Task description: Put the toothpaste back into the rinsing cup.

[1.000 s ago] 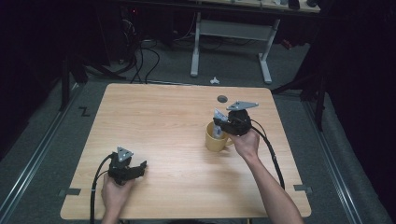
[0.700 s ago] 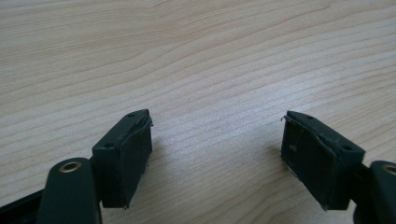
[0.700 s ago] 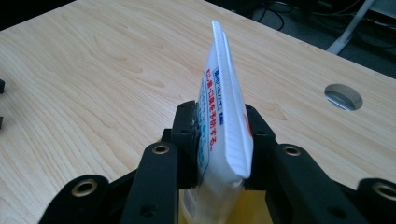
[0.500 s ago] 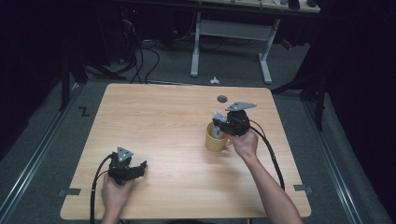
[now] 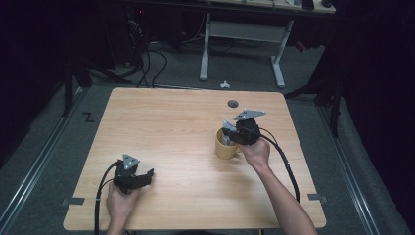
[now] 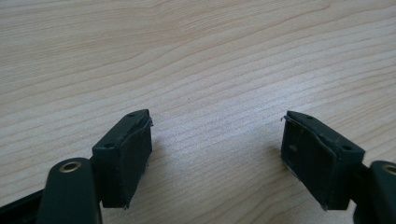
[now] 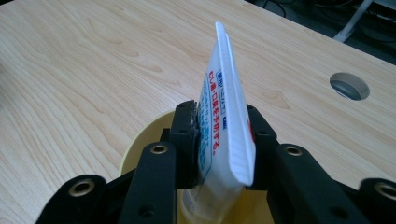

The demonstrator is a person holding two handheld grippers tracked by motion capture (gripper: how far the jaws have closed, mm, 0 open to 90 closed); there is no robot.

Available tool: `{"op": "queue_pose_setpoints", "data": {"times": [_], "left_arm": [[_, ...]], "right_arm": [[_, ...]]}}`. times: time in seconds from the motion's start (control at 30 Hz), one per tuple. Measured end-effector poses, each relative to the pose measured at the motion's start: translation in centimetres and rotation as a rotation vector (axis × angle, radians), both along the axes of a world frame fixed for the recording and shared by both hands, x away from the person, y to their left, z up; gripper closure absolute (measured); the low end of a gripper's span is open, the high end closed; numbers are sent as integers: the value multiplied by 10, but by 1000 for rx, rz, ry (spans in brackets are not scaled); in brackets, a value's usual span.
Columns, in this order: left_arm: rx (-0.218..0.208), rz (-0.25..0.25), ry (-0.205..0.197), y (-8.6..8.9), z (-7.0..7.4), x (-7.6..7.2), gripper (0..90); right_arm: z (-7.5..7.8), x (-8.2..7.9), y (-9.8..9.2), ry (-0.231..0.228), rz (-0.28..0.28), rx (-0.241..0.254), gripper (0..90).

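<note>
1. High view: the right tool (image 5: 230,134) is holding a tube (image 5: 227,131) over the yellow cup (image 5: 226,145) mid-worktop (image 5: 161,122); lower it straight.
2. Left gripper view: the left tool (image 6: 217,154) is resting spread, idle.
3. Right gripper view: the jaws, just easing, are pinching the tube; release only once it is seated.

The table (image 5: 161,127) is pale wood-grain board with a smooth, matt face, and near its far right corner sits a grey cable hole (image 5: 233,103), probably plastic. The tube (image 7: 226,116) is glossy white plastic with a ribbed crimped end, standing in a smooth yellow cup (image 5: 226,148). The right gripper (image 7: 222,140) looks like matt black plastic with brass-coloured rivets.
</note>
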State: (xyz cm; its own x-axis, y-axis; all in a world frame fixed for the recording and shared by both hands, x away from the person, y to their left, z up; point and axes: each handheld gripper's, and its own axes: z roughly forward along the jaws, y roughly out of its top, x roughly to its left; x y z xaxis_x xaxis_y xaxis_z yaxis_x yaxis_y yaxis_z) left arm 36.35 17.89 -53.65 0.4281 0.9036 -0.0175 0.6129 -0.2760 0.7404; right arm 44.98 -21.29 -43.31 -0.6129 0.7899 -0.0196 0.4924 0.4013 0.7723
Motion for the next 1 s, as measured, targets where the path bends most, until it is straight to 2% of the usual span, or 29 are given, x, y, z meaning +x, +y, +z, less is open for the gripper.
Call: {"op": "queue_pose_setpoints", "data": {"times": [0.4, 0.6, 0.73, 1.0], "left_arm": [[0, 0, 0, 0, 0, 0, 247], [0, 0, 0, 0, 0, 0, 247], [0, 0, 0, 0, 0, 0, 247], [0, 0, 0, 0, 0, 0, 247]], "right_arm": [[2, -4, -1, -9, 14, -42, 672], [4, -4, -2, -3, 7, -29, 593], [7, -5, -4, -17, 7, -16, 537], [13, -7, -10, -20, 5, 24, 484]]}}
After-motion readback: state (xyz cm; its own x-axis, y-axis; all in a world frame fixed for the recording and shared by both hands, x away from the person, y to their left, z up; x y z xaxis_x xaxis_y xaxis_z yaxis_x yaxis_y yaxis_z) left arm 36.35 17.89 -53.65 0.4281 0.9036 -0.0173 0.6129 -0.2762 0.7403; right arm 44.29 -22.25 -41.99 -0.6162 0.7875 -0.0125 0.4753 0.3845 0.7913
